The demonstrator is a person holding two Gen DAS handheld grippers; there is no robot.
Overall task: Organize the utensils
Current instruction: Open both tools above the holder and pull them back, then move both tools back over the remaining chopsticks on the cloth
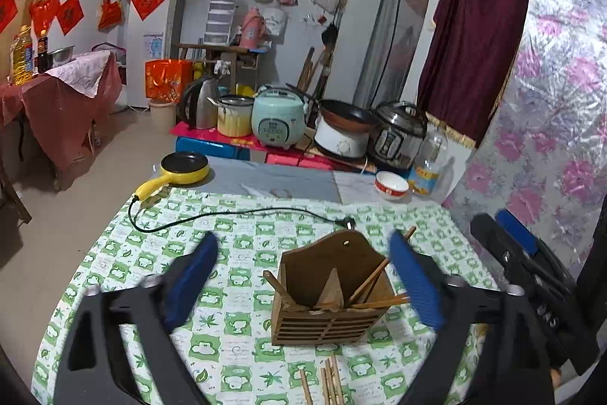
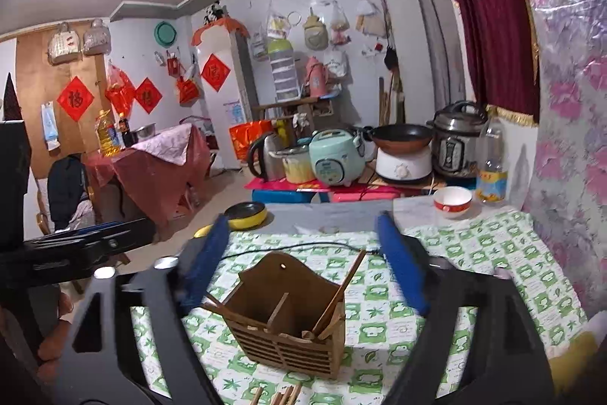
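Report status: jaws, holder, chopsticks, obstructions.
Left gripper, right gripper: jaws open, empty. Wooden chopstick holder upright, several chopsticks inside. Loose chopsticks on tablecloth before it. Nothing blocking.

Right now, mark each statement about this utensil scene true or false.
1. Both tongs are closed on chopsticks. False: the left tongs and right tongs stand open and empty.
2. The wooden holder stands upright on the green-checked tablecloth. True.
3. The holder contains no chopsticks. False: several chopsticks lean inside it.
4. Loose chopsticks lie on the cloth in front of the holder. True.
5. The yellow pan sits inside the holder. False: it rests at the table's far edge.
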